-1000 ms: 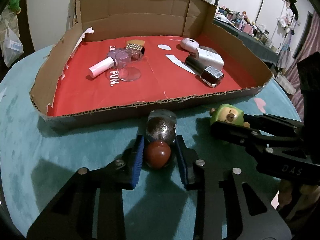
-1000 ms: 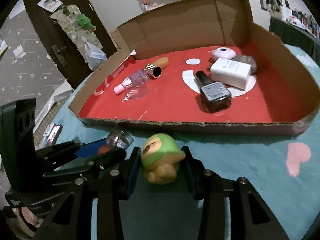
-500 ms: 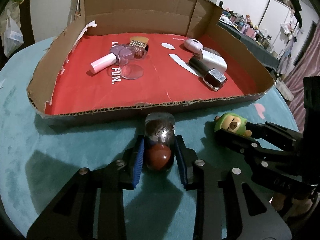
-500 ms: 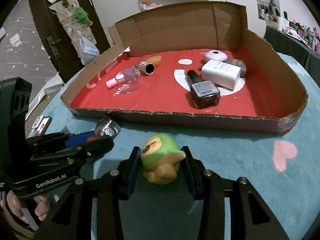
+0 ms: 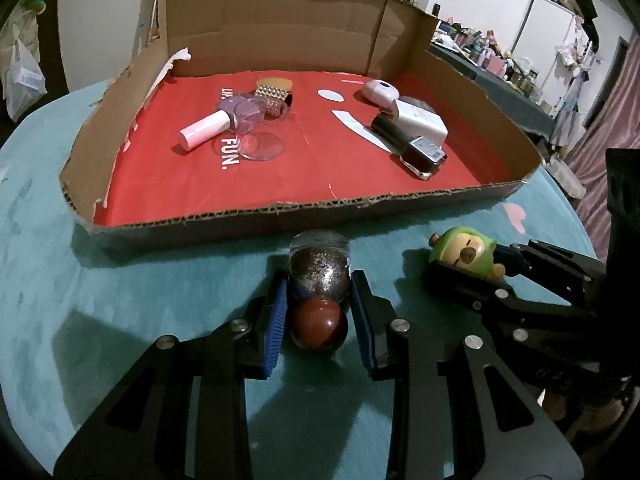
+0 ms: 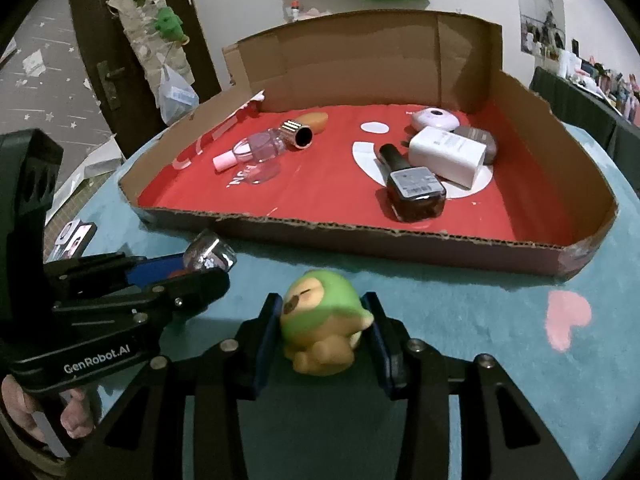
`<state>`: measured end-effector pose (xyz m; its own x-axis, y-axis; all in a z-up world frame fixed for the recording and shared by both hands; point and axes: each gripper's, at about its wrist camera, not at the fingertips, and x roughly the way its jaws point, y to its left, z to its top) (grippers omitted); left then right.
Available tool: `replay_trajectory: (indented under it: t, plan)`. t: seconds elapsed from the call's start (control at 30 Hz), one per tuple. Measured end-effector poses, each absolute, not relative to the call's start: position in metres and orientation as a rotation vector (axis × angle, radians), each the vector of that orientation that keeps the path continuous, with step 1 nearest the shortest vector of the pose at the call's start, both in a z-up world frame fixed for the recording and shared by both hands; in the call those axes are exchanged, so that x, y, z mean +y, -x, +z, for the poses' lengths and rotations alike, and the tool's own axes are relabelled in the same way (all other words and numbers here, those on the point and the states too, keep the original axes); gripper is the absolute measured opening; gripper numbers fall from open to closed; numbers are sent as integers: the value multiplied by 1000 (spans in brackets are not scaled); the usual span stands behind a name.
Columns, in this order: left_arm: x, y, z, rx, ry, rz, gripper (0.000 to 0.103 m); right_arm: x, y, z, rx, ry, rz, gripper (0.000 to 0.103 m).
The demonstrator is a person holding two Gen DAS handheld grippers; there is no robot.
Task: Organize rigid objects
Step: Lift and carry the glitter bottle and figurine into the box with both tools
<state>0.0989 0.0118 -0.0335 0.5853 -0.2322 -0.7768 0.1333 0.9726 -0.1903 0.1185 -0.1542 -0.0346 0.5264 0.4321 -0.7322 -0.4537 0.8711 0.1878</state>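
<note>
My left gripper (image 5: 318, 280) is shut on a small glitter bottle (image 5: 319, 268) with a round dark-red cap (image 5: 319, 328), low over the teal cloth just in front of the cardboard tray (image 5: 280, 216). My right gripper (image 6: 321, 300) is shut on a green and yellow toy figure (image 6: 320, 320) that leans left between the pads. In the left wrist view the toy figure (image 5: 464, 250) and the right gripper (image 5: 472, 276) sit to the right of the bottle. In the right wrist view the left gripper (image 6: 200, 268) is at the left, with the bottle's clear base (image 6: 210, 254) showing.
The red-lined cardboard tray (image 6: 360, 236) holds a pink-capped clear bottle (image 5: 224, 120), a clear lid (image 5: 258, 146), a studded gold cap (image 5: 272, 94), a dark nail-polish bottle (image 5: 416, 148), a white box (image 5: 420, 122) and a pink round case (image 5: 380, 90). A hand (image 6: 24, 412) grips the left handle.
The right gripper has shifted slightly and rolled, and the toy now leans left between its pads. The left gripper keeps its place and its hold on the bottle.
</note>
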Motion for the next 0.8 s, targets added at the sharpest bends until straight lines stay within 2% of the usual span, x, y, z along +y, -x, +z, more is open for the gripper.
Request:
replay_trajectory:
  t: [0.8]
  plan:
    - [8,-29,35,752,98,-233,29,-176,-45,47,669,-9,605,44]
